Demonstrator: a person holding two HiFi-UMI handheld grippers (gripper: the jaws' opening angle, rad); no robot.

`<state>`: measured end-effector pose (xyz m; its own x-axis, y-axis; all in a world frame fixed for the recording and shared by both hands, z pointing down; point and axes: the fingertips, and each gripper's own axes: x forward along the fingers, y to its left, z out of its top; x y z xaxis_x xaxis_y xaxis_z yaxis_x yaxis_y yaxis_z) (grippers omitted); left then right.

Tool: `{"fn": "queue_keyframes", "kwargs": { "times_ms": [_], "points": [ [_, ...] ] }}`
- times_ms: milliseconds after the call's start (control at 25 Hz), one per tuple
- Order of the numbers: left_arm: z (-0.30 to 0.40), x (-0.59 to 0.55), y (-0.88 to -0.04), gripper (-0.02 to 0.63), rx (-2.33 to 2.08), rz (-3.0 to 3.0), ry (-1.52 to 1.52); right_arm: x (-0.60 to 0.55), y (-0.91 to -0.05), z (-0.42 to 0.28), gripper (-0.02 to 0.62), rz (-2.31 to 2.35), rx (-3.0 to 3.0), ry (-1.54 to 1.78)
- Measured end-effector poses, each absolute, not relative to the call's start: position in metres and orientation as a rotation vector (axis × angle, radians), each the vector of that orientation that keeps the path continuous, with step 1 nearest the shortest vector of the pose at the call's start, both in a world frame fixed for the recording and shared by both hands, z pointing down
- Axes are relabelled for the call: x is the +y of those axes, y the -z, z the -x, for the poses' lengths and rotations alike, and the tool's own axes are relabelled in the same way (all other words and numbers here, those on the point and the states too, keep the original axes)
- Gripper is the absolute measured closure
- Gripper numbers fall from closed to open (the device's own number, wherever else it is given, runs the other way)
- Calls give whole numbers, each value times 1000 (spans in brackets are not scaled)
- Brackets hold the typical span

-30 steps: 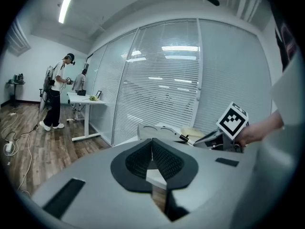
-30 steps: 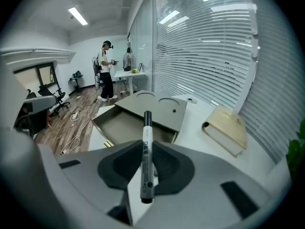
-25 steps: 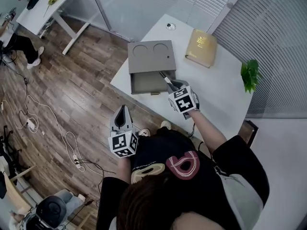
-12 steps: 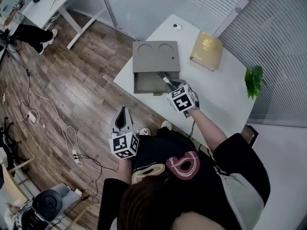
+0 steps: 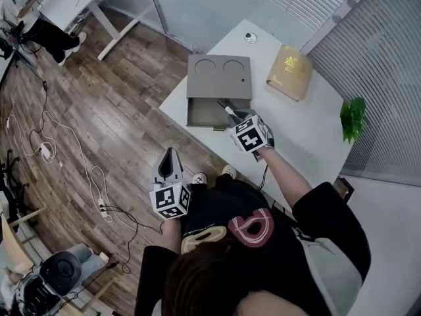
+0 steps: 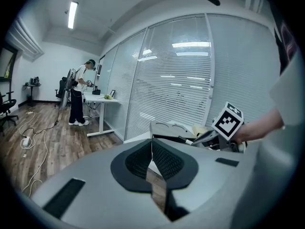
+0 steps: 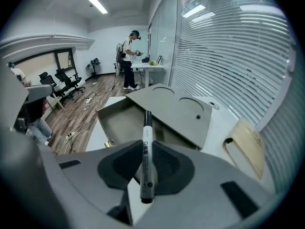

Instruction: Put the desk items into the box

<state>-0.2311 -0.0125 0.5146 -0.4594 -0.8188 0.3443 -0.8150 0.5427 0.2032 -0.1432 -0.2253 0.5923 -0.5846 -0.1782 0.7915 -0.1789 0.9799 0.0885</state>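
Observation:
A grey box (image 5: 219, 71) with two round dents in its lid stands on the white desk (image 5: 309, 133), and its drawer (image 5: 205, 115) is pulled out toward me. My right gripper (image 5: 235, 116) is shut on a grey marker with a black cap (image 5: 227, 109), whose capped tip points over the open drawer. In the right gripper view the marker (image 7: 146, 151) lies lengthwise between the pads above the drawer (image 7: 121, 120). Over the wooden floor, off the desk, my left gripper (image 5: 168, 157) hangs shut and holds nothing. Its closed pads (image 6: 159, 161) show in the left gripper view.
A gold-covered book (image 5: 290, 71) lies to the right of the box, and a small round disc (image 5: 250, 37) sits at the desk's far corner. A green plant (image 5: 353, 118) stands at the right edge. Cables (image 5: 46, 151) trail on the floor, and a person stands at a far desk (image 7: 129, 61).
The head view has drifted, so the desk and box sit a little further right. Both grippers hold nearly the same places, the marker still gripped over the drawer.

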Motion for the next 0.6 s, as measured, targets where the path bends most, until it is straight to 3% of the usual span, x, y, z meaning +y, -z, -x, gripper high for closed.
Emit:
{"fn": "queue_keyframes", "kwargs": {
  "times_ms": [600],
  "points": [
    [226,-2,-524,588,-2374,-1276,-7,-224,-599,158,523,-175,-2189,33]
  ]
}}
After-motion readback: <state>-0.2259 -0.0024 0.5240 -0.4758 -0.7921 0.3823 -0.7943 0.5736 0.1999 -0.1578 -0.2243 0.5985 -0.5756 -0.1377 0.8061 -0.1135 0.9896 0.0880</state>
